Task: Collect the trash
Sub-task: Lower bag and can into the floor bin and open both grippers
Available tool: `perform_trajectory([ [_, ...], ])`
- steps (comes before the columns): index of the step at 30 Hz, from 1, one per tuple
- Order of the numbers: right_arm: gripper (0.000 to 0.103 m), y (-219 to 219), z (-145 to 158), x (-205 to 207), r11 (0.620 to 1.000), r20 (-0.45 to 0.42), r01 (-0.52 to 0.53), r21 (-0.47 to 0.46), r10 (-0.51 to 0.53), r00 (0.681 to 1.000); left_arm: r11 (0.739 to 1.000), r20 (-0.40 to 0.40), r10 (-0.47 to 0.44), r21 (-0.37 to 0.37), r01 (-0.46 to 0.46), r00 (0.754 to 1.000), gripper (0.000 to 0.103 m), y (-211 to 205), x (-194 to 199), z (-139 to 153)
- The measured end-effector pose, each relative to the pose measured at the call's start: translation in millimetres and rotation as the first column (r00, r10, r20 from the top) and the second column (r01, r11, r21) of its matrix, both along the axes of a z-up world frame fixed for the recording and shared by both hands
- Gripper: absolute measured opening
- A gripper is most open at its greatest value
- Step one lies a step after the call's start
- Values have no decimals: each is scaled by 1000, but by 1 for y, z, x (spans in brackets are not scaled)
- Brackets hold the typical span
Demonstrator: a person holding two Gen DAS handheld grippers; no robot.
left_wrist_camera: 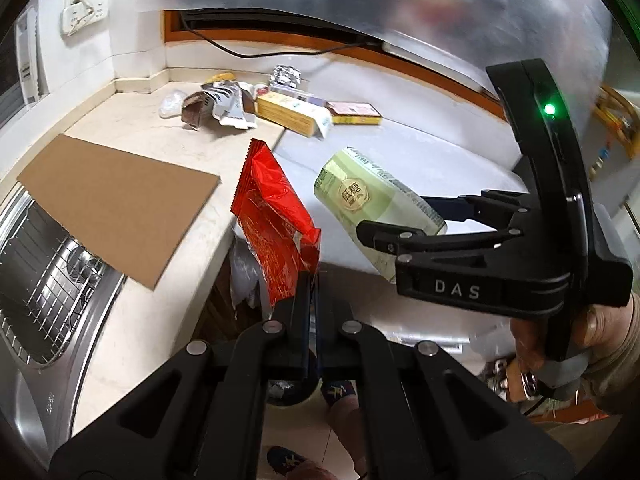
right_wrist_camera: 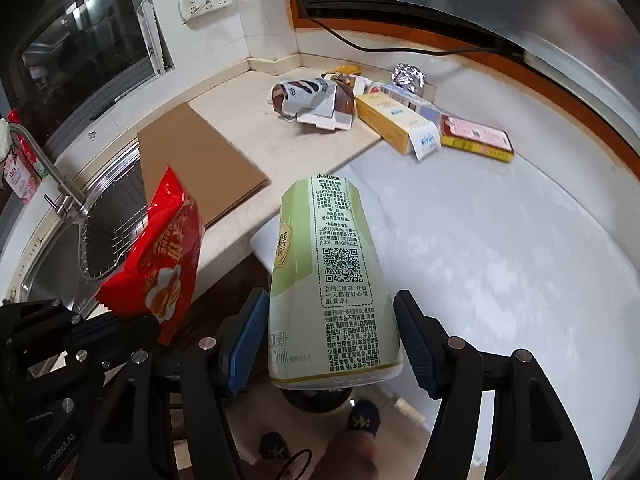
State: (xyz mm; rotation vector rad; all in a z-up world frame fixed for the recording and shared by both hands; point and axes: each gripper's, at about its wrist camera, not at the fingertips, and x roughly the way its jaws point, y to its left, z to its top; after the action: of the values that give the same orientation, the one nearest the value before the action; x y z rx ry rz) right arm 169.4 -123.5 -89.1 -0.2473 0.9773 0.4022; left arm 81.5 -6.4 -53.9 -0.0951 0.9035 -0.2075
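My left gripper is shut on the lower corner of a red snack wrapper, which stands up from its fingers past the counter's edge. A pale green drink bottle lies lengthwise between the blue pads of my right gripper, which is shut on it and holds it off the counter. In the left wrist view the right gripper comes in from the right with the bottle, held by a hand. The red wrapper and the left gripper show at the lower left of the right wrist view.
More trash lies at the counter's back: a crumpled carton, a yellow box, a red and yellow box and a foil ball. A cardboard sheet overhangs the steel sink and its wire rack. A person's feet stand on the floor below.
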Motion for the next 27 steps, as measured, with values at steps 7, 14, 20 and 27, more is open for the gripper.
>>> perform_trajectory([
  [7, 65, -5, -20, -65, 997, -23, 82, -1, -82, 996, 996, -45, -90, -6, 89, 995, 0, -3, -37, -17],
  [14, 65, -16, -61, -107, 990, -118, 139, -19, -140, 983, 991, -125, -136, -27, 133, 983, 0, -12, -59, -49],
  [20, 65, -26, -106, -120, 988, -217, 146, -59, -156, 964, 992, -237, -120, -52, 111, 964, 0, -22, -56, -103],
  [27, 65, -41, -180, -111, 987, -318, 136, -90, -158, 935, 998, -355, -43, -55, 25, 934, 0, -27, -37, -189],
])
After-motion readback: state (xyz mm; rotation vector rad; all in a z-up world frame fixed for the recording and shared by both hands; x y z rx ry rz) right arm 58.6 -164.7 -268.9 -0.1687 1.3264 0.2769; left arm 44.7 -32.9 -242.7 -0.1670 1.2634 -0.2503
